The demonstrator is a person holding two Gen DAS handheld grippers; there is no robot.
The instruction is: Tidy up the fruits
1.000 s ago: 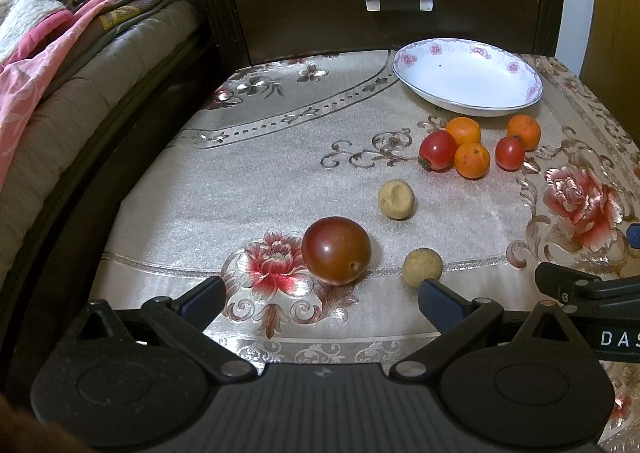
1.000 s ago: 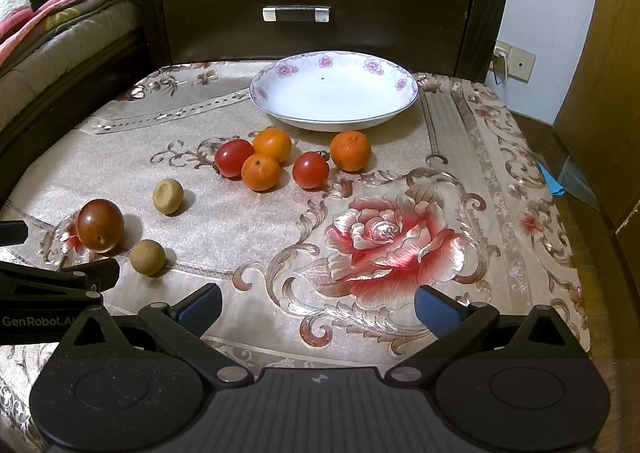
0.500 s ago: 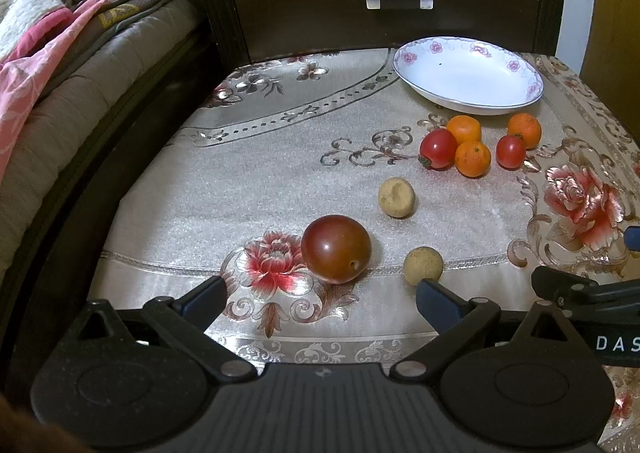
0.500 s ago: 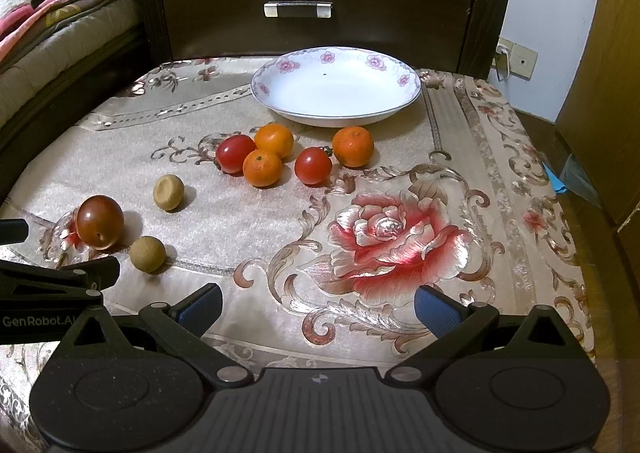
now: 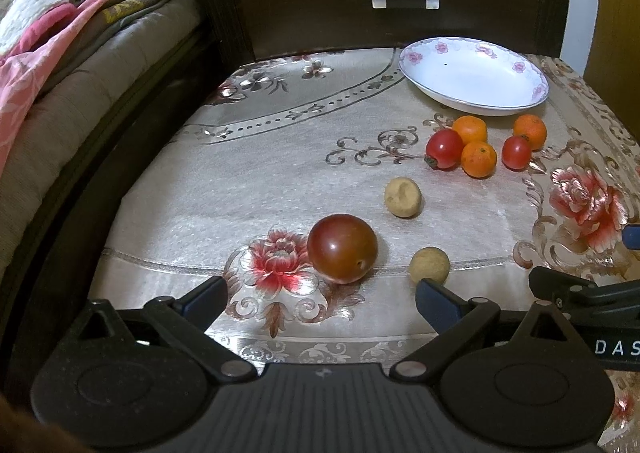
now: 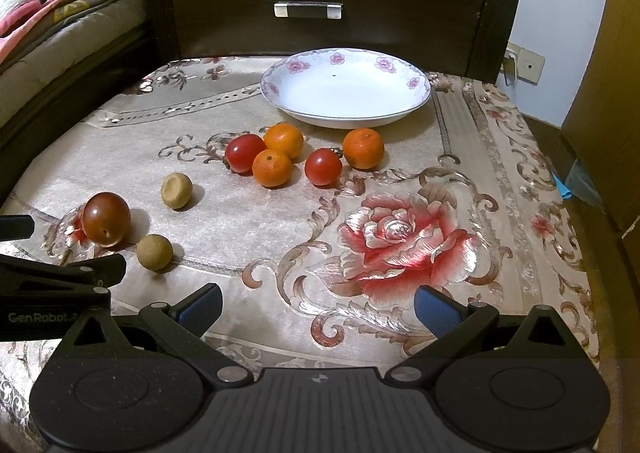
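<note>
Both grippers — left (image 5: 320, 299) and right (image 6: 318, 309) — hover with jaws wide, holding nothing. The plum (image 5: 342, 248) is round; an off-centre pinch could roll it off the cloth's (image 5: 248, 189) edge — or into the longan (image 5: 429, 265).

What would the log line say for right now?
left gripper: open, empty | right gripper: open, empty | plate: empty | fruit: all on tablecloth

the right hand-held gripper (image 6: 318, 309) has edged forward toward the plate (image 6: 416, 101).
</note>
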